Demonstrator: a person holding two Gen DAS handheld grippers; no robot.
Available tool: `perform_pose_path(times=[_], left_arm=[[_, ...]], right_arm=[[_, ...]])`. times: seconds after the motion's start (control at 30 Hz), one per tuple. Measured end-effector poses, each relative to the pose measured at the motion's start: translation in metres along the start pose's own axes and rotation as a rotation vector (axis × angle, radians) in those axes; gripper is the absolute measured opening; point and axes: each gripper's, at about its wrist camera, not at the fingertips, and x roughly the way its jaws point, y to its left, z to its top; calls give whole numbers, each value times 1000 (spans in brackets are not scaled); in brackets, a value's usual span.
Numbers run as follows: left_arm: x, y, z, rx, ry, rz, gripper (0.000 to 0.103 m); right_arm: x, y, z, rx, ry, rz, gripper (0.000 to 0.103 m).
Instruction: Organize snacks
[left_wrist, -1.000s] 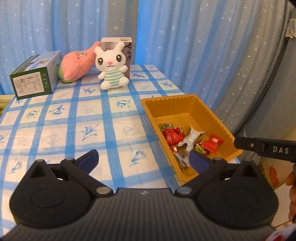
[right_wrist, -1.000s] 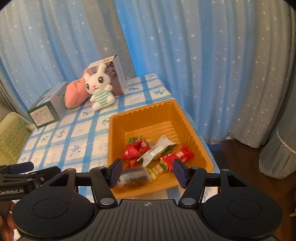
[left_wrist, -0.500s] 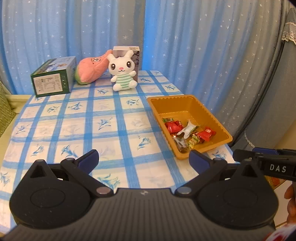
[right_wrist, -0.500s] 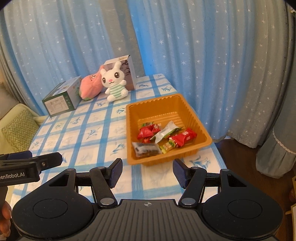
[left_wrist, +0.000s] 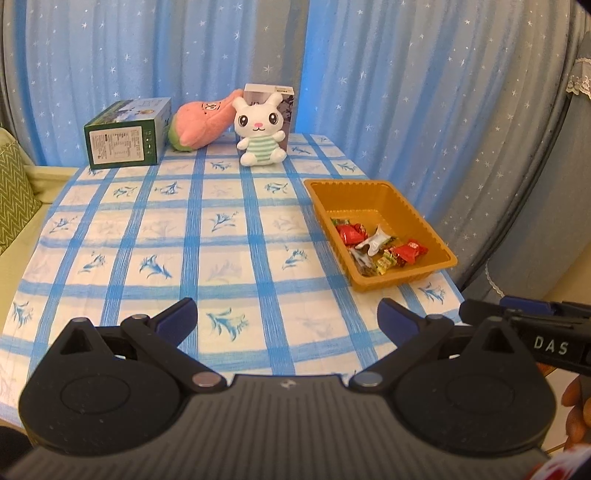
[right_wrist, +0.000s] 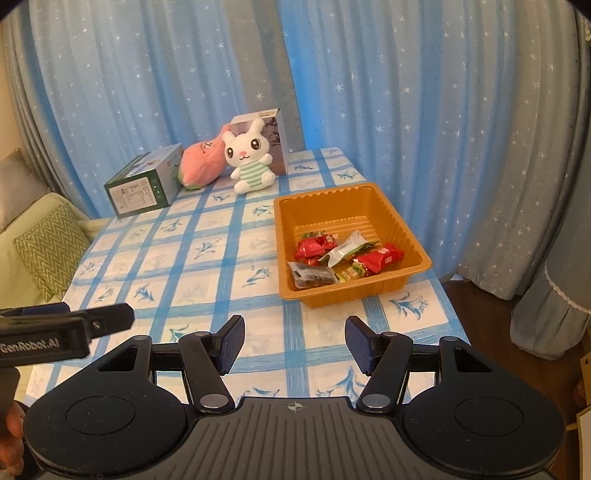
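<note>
An orange plastic tray sits near the table's right edge and holds several wrapped snacks: red packets, a white one and a dark one. My left gripper hovers over the near part of the table, left of the tray, open and empty. My right gripper hangs in front of the tray's near wall, its jaws apart with nothing between them. Each gripper shows at the edge of the other's view.
The table wears a blue-checked cloth. At its far end stand a green box, a pink plush, a white rabbit plush and a small carton. Blue starred curtains hang behind. A green cushion lies at the left.
Both grippers have drawn back from the tray toward the near table edge, so the tray and table look smaller and farther. Both stay open and empty.
</note>
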Motion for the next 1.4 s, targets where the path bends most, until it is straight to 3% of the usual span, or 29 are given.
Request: perform_pose_path(times=[0.5,1.4], left_arm=[[-19,5,-21,8,-10,15,103],[-28,0,-17,19,-21,29,103]], right_arm=[[-19,10,-16,-31,-19,-8,60],[-25,12,-18,-29,-33,-4,60]])
